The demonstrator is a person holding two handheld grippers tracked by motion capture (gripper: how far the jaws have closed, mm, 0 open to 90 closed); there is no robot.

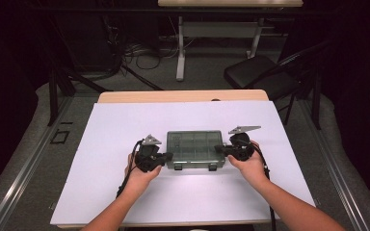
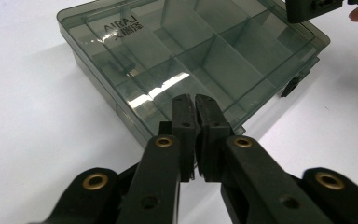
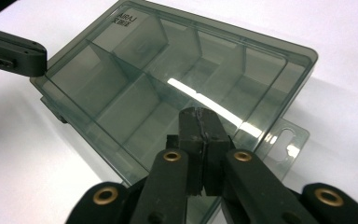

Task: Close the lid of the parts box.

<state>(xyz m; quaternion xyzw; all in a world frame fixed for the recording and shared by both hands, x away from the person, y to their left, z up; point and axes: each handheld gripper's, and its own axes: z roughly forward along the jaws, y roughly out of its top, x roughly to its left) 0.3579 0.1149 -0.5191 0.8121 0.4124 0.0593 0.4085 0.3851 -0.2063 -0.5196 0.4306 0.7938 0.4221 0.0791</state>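
Note:
A smoky grey, see-through compartment box [image 1: 195, 149] lies lid-closed on the white sheet [image 1: 125, 130] near the table's middle. Its dividers show through the lid [image 2: 191, 51], and no contents are visible inside [image 3: 168, 88]. My left gripper [image 1: 168, 156] is at the box's left end, jaws shut, tips [image 2: 195, 100] over the near corner of the lid. At the right end is my right gripper [image 1: 219, 149], also shut, with its tips [image 3: 199, 114] over the lid's edge beside the clear hang tab [image 3: 284, 140]. Nothing is held between either pair of jaws.
Two dark latches [image 1: 213, 167] sit on the box's front wall. The table's wooden far edge [image 1: 183, 95] shows beyond the sheet. Behind stand a black folding chair [image 1: 260, 72], another desk [image 1: 231, 5] and floor cables [image 1: 139, 50].

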